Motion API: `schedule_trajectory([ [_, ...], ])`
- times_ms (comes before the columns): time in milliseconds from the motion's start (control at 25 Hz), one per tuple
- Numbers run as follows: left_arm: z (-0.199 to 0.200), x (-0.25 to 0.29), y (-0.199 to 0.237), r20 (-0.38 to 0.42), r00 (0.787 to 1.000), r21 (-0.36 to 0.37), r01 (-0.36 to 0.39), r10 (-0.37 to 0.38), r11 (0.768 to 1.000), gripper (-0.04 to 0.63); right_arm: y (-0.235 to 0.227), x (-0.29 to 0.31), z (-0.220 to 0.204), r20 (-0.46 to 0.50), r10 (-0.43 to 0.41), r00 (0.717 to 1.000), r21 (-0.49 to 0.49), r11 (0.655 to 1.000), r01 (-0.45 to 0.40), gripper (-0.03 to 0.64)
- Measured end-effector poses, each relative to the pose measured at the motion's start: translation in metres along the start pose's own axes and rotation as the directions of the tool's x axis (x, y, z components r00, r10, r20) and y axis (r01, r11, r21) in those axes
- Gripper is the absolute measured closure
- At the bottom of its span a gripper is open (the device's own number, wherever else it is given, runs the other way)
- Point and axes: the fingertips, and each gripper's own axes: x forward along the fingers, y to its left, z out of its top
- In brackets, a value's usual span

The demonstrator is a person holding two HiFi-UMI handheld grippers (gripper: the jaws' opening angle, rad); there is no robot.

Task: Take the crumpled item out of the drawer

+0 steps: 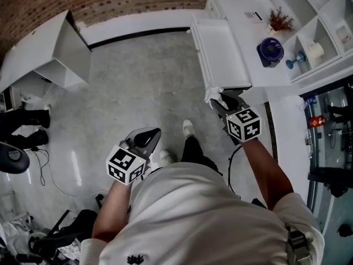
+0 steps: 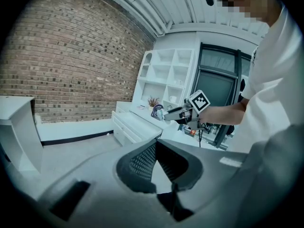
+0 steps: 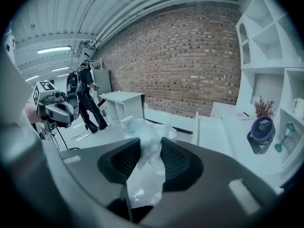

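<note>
A crumpled white item (image 3: 142, 129) sticks up between the pads of my right gripper (image 3: 145, 148), which is shut on it. In the head view the right gripper (image 1: 219, 100) holds that white item (image 1: 213, 95) in the air just off the near end of the open white drawer (image 1: 223, 54). My left gripper (image 1: 148, 137) hangs lower, over the grey floor, well left of the drawer. Its fingertips meet, with nothing between them (image 2: 156, 143). From the left gripper view the right gripper (image 2: 167, 114) shows beside the drawer unit (image 2: 135, 127).
A purple fan (image 1: 270, 51) and a small dried plant (image 1: 280, 20) stand on the white cabinet top beside a white shelf unit (image 1: 309, 15). A white desk (image 1: 49, 54) stands far left by the brick wall. Cables (image 1: 47, 173) lie on the floor. Another person (image 3: 88, 101) stands in the background.
</note>
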Motion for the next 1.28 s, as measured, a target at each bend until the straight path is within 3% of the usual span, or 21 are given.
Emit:
schedule_trajectory([
  [680, 0.003, 0.012, 0.011, -0.017, 1.000, -0.007, 0.007, -0.007, 1.000, 0.589, -0.008, 0.011, 0.001, -0.010, 0.016, 1.000, 0.002, 1.000, -0.016, 0.468],
  [1280, 0.024, 0.055, 0.031, -0.047, 0.999, 0.006, 0.025, -0.025, 1.000, 0.589, -0.047, 0.032, 0.006, -0.019, 0.035, 0.999, 0.020, 0.999, -0.034, 0.468],
])
